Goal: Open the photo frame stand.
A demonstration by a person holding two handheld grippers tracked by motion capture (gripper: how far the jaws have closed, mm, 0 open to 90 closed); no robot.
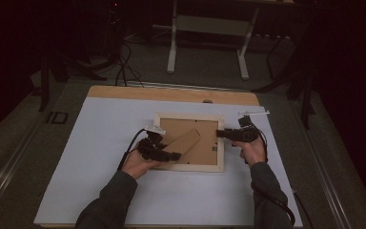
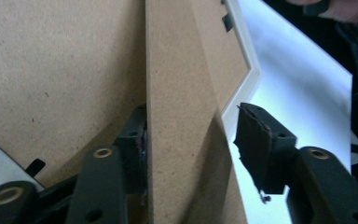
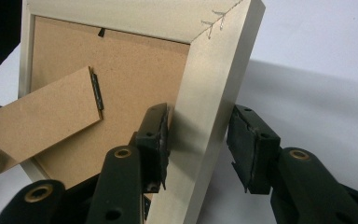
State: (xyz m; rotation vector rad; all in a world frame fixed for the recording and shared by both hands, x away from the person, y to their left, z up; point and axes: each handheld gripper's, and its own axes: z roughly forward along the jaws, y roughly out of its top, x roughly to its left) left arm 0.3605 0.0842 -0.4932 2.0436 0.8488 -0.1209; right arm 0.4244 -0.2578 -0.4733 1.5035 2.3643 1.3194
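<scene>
Straddling the stand (image 2: 177, 140), the left gripper (image 2: 191, 154) is keeping its jaws apart: the stand, a long fibreboard flap, is running up between them, lying against the left pad while the right pad is standing clear of it with a gap showing. Just beyond those jaws the backing board (image 2: 60, 70) is spreading out to the left of the stand, and the pale frame (image 2: 251, 79) rim is passing to the right, over the white mat (image 2: 298, 79).

Bracketing the frame's side rail (image 3: 205, 116), the right gripper (image 3: 198, 140) is sitting with its left pad against the rail's inner face; the right pad is standing just off the outer face, so the jaws are not clamping. Past its jaws the stand is angling off to the left, hinged on the backing.

From above, the frame (image 1: 190, 167) is lying face down between both grippers, the left gripper (image 1: 169, 155) at its near-left corner, the right gripper (image 1: 224, 134) at its right edge.
</scene>
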